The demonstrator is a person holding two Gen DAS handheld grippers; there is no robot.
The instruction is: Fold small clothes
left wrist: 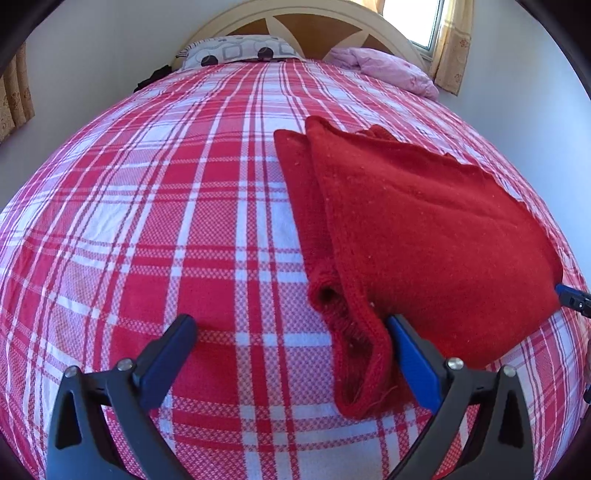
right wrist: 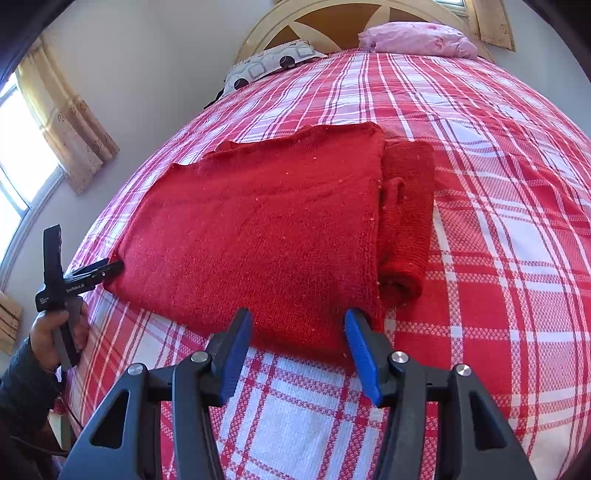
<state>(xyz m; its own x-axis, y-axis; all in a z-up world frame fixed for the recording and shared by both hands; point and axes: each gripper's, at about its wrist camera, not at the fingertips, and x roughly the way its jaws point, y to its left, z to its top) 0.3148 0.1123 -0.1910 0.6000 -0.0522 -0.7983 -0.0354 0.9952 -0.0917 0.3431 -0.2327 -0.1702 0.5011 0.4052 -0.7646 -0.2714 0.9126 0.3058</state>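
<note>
Red sweater (right wrist: 255, 229) lay folded on the plaid bed (left wrist: 147, 221). Left gripper (left wrist: 291, 354) stood wide open and empty, straddling the sleeve edge; right gripper (right wrist: 299, 350), half open, held nothing, apparently ready to pinch the near hem.

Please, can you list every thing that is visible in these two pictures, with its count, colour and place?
sweater: one, red knit, folded, on the bed's near part
bedspread: one, red and white checked, covers the bed
pillow: one, white with grey and black shapes, at the headboard
pink bundle: one, crumpled, pillow or cloth, beside that pillow
headboard: one, cream and brown, arched
windows: two, bright, one on each side of the bed
curtains: beige, patterned, beside the windows
left gripper: black, blue pads, wide open at the sweater's sleeve side
right gripper: same colours, open at the sweater's near edge
hand: one, dark sleeve, holds the left gripper
</note>
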